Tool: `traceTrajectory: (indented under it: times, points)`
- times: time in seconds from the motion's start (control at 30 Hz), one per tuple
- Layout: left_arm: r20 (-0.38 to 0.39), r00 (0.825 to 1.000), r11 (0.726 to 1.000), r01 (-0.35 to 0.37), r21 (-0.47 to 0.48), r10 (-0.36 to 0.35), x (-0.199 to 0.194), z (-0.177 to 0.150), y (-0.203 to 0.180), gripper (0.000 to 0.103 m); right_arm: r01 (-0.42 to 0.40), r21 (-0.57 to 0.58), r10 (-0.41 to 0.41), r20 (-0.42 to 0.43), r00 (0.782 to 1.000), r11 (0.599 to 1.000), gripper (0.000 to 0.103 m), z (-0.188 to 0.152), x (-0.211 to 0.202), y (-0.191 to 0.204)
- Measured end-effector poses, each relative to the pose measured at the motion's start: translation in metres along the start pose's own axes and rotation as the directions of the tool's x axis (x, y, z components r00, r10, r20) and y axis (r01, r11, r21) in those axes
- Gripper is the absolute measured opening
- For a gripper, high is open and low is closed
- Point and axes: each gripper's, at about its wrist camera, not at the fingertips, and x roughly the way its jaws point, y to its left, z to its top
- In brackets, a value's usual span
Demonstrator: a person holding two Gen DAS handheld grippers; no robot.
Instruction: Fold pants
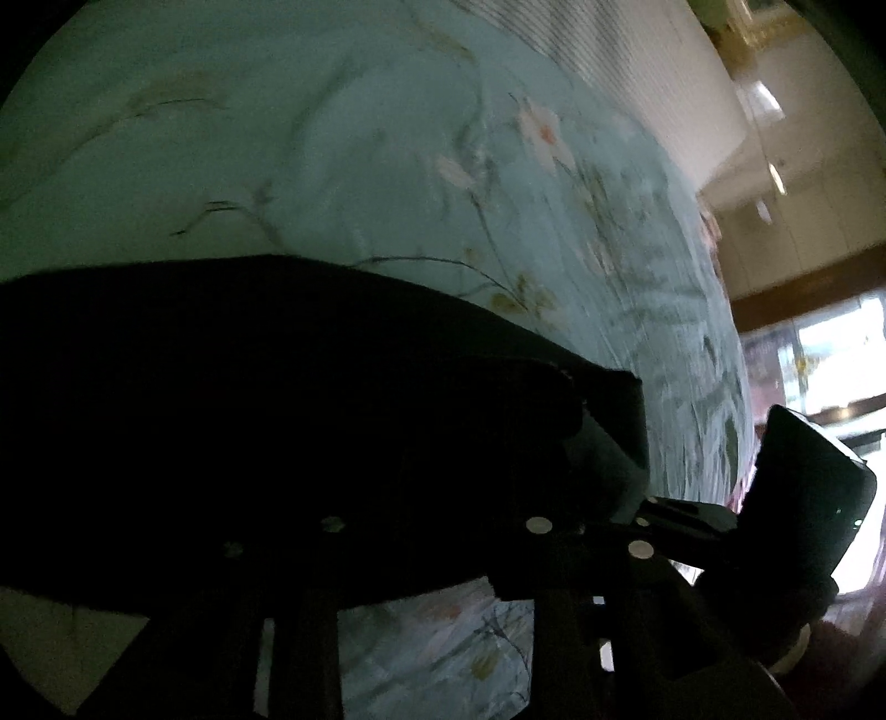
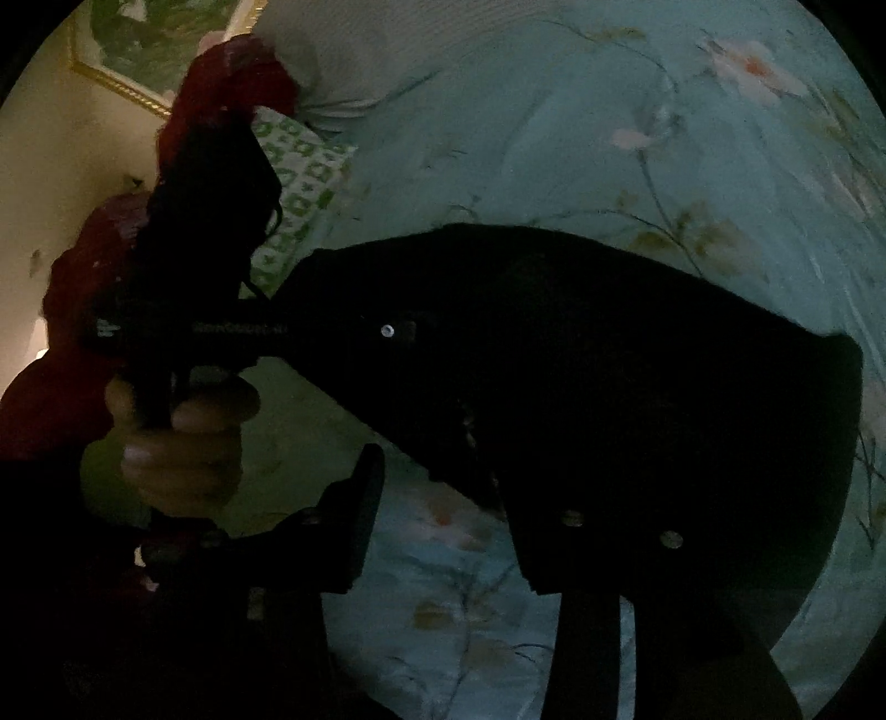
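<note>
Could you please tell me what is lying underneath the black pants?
The black pants lie on a light blue flowered bedsheet, which shows all around them. Anything beneath the cloth itself is covered and cannot be seen.

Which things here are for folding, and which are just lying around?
For the job: pants, left gripper, right gripper.

Just lying about: floral sheet, green-patterned pillow, framed picture.

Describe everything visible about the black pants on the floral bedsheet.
The black pants look like dark, matte cloth, too underexposed to show seams or pockets. They lie bunched over the pale teal floral bedsheet, one edge lifted near the right gripper. In the left wrist view they cover the left gripper.
</note>
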Motion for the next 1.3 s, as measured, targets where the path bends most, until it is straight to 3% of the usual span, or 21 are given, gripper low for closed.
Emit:
traceTrajectory:
  times: [0.37,0.67,0.83,1.0,1.13,1.3]
  points:
    - [0.097,0.995,0.983,-0.010,-0.186,0.029,-0.053,-0.038,0.052,0.037,-0.040,-0.041,0.042,0.031,0.999,0.998,0.044,0.032,0.002,0.018]
    - [0.165,0.984,0.945,-0.009,-0.327,0.067,-0.085,-0.066,0.096,0.041,-0.052,-0.089,0.052,-0.005,0.999,0.995,0.045,0.054,0.024,0.036]
    - [0.195,0.975,0.912,-0.014,-0.410,0.103,-0.100,-0.085,0.125,0.051,-0.062,-0.124,0.058,-0.032,0.998,0.990,0.045,0.066,0.039,0.048]
    - [0.203,0.972,0.866,0.003,-0.500,0.114,-0.109,-0.096,0.154,0.054,-0.065,-0.164,0.055,-0.066,0.996,0.984,0.049,0.083,0.057,0.059]
    - [0.198,0.968,0.831,-0.022,-0.556,0.157,-0.113,-0.102,0.172,0.065,-0.064,-0.204,0.045,-0.097,0.994,0.977,0.050,0.099,0.073,0.067]
    - [0.188,0.970,0.793,-0.009,-0.610,0.155,-0.110,-0.103,0.185,0.068,-0.061,-0.239,0.028,-0.136,0.990,0.969,0.052,0.124,0.097,0.073]
